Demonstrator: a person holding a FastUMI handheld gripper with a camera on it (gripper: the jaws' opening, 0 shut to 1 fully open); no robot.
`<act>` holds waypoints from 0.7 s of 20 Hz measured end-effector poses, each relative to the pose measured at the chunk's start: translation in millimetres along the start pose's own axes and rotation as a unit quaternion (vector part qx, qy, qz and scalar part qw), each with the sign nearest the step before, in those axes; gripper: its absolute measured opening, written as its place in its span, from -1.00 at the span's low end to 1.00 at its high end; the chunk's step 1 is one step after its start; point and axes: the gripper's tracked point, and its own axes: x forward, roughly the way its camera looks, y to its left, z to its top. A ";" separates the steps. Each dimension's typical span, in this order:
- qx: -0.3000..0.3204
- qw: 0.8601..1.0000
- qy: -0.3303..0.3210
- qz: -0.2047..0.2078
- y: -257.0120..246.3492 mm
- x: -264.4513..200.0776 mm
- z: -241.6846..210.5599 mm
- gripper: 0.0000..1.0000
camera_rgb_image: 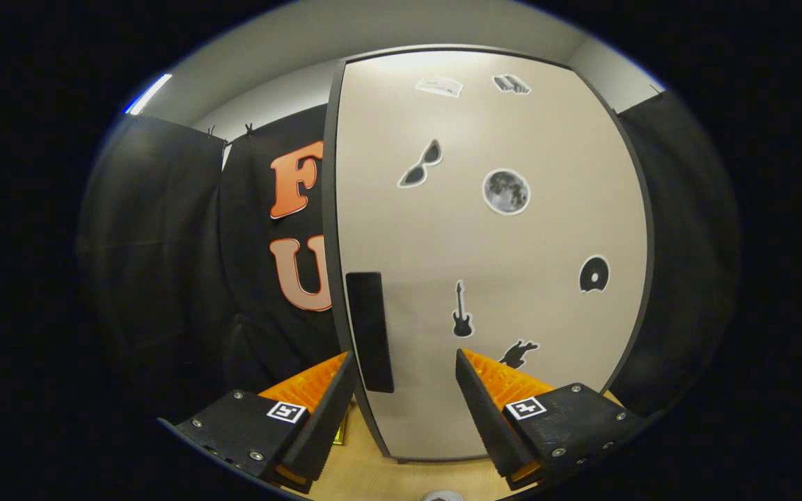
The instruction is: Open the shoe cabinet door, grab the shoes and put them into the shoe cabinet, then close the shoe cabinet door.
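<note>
Cabinet door (pixel 498 243) shut; claw (pixel 404 365) open, straddling handle (pixel 370 330).

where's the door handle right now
In the gripper view the black handle sits by the left edge of the closed cabinet door, just ahead of the open gripper, nearer its left finger.

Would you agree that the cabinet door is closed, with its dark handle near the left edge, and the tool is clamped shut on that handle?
Not quite. In the gripper view the tool is open, its fingers apart and short of the handle. The cabinet door is closed, with the handle near its left edge.
</note>
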 end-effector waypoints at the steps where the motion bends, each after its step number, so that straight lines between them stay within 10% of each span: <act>1: 0.005 1.000 -0.001 0.003 4.7 6.0 -0.4 0.72; 14: -0.009 0.998 -0.001 -0.062 15.0 58.7 -11.2 -0.22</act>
